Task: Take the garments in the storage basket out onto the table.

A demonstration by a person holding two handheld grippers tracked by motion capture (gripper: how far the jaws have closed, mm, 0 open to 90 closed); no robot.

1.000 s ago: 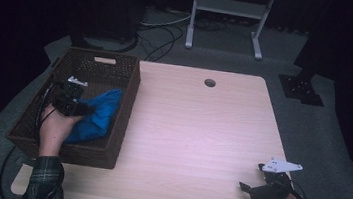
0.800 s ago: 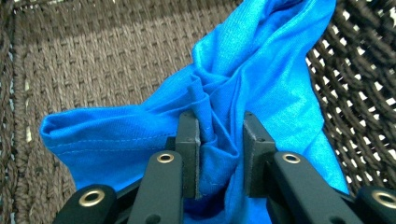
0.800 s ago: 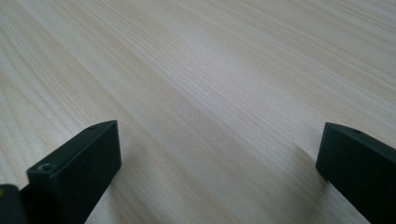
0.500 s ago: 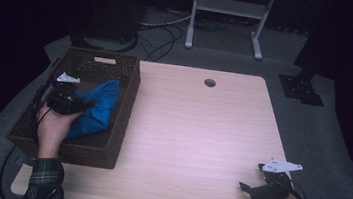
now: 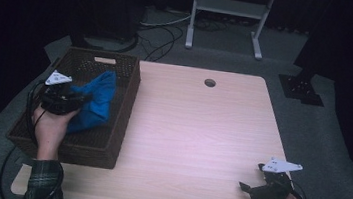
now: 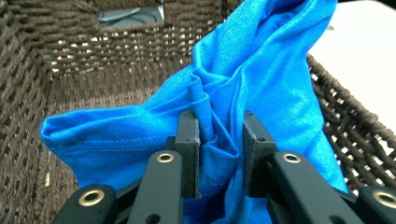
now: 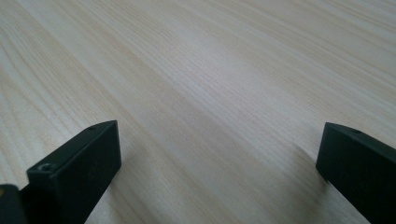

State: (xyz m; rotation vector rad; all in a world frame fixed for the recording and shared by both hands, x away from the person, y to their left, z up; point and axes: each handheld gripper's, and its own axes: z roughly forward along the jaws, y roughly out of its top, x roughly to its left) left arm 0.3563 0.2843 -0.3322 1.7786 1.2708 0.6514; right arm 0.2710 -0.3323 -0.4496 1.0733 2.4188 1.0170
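A bright blue cloth [image 5: 95,99] hangs bunched over the inside of a dark brown wicker basket [image 5: 109,142] at the table's left edge. My left gripper [image 5: 82,100] is shut on a fold of this blue cloth [image 6: 261,88], which is lifted and drapes toward the basket's right wall [image 6: 355,140]. My right gripper [image 5: 244,186] rests low over the wooden tabletop [image 7: 196,93] near the front right corner, jaws wide apart with nothing between them.
The light wood table [image 5: 201,132] has a round cable hole [image 5: 210,82] near its far edge. A metal stand [image 5: 227,14] and cables [image 5: 157,29] lie on the floor beyond. The basket has a handle cut-out [image 5: 105,60] in its far wall.
My left gripper has lifted the blue cloth higher in the basket, toward its right wall. The right gripper has stayed in place.
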